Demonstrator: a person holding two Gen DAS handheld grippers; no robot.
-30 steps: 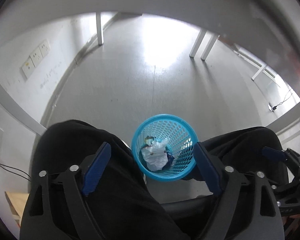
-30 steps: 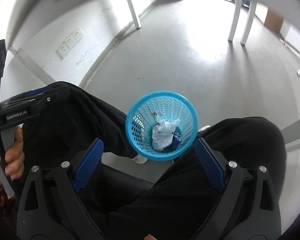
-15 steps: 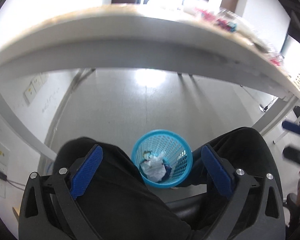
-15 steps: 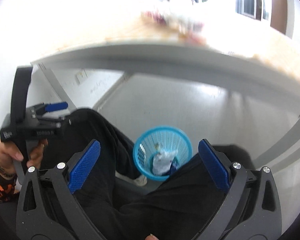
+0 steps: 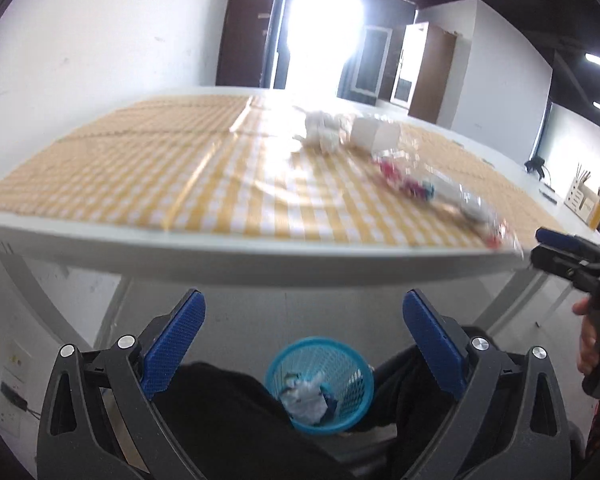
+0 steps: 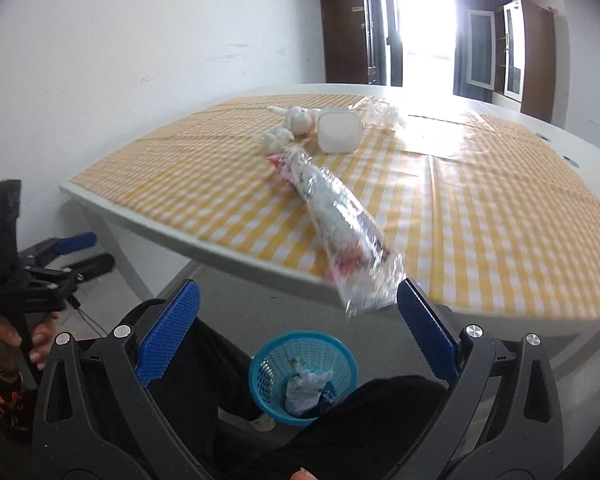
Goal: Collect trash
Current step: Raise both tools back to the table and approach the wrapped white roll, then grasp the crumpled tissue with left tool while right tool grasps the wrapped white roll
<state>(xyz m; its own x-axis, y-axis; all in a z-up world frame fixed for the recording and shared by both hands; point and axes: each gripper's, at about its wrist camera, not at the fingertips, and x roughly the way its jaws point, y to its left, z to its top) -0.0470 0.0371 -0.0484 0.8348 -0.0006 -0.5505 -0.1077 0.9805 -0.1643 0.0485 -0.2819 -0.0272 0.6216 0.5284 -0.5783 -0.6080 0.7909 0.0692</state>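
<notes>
A blue mesh basket (image 5: pixel 319 384) (image 6: pixel 302 376) stands on the floor between the person's knees, with crumpled white trash inside. A long clear plastic wrapper (image 6: pixel 336 220) (image 5: pixel 432 192) lies on the yellow checked tablecloth, one end hanging over the near table edge. Crumpled white tissues (image 6: pixel 290 128) (image 5: pixel 322 130) and a white square tub (image 6: pixel 339 132) (image 5: pixel 374 136) lie further back. My left gripper (image 5: pixel 302 344) is open and empty, below the table edge. My right gripper (image 6: pixel 296 340) is open and empty, just below the wrapper's overhanging end.
The white table edge (image 6: pixel 220 252) runs across both views above the basket. The person's black-trousered legs (image 6: pixel 380 420) flank the basket. A wall stands to the left and dark cabinets (image 6: pixel 352 20) at the back. A wooden box (image 5: pixel 584 200) sits at far right.
Both grippers have risen and tilted up from looking down at the basket under the table; the tabletop and its trash have come into view. Both stay open.
</notes>
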